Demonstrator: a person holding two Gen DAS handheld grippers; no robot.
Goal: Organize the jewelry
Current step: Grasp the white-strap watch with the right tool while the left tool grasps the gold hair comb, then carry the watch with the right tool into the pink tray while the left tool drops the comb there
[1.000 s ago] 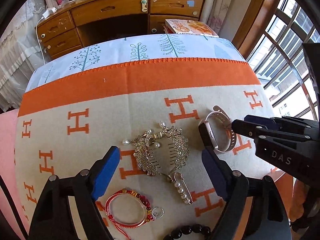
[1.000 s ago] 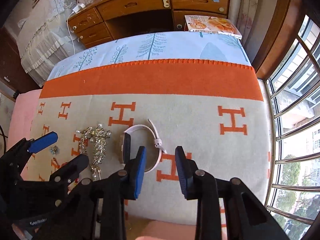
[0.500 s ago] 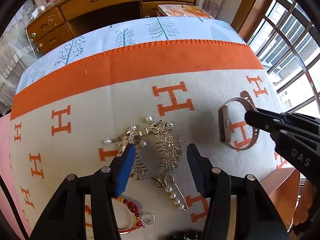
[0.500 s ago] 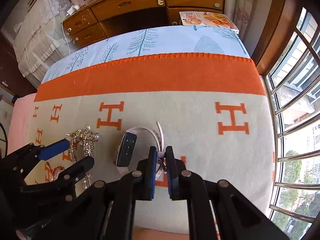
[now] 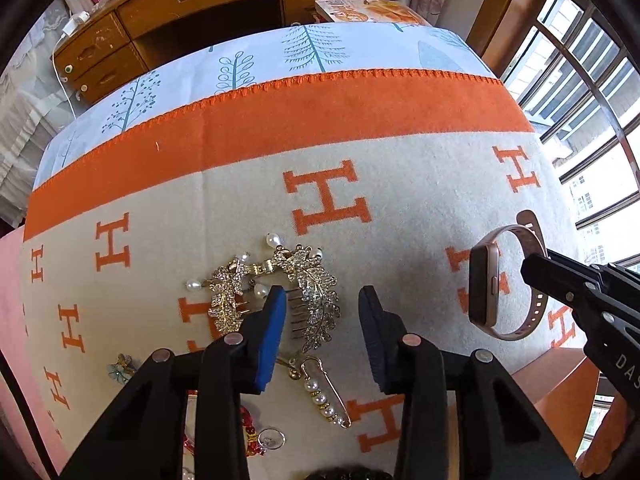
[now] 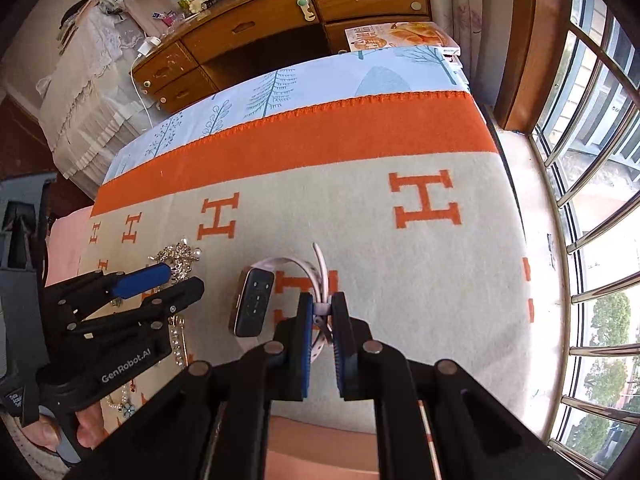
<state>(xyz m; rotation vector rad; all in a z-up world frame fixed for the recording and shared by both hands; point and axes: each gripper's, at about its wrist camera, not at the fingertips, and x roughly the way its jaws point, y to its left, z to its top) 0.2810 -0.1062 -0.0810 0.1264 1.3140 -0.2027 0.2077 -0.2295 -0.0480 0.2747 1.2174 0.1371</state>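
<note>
Only the right wrist view shows the right gripper [image 6: 322,312] clenched on the pink strap of the smart band [image 6: 256,300], whose dark face sits at ten o'clock from the pads, and a hand [image 6: 86,426] low at the left grasping the other tool. The left wrist view instead shows the left gripper [image 5: 322,318] with its jaws closing over the gold leaf hair comb [image 5: 316,300]; the comb lies between the blue pads, neither of them pressing on it, and the left pad hides part of its teeth. At six o'clock from the comb lies a pearl safety pin [image 5: 324,394], at seven a red beaded bracelet [image 5: 250,432], partly hidden behind the finger, and at nine a small flower brooch [image 5: 120,370]. All rest on the orange-lettered blanket [image 5: 400,184]. A wooden desk [image 6: 280,28] stands at twelve o'clock.
</note>
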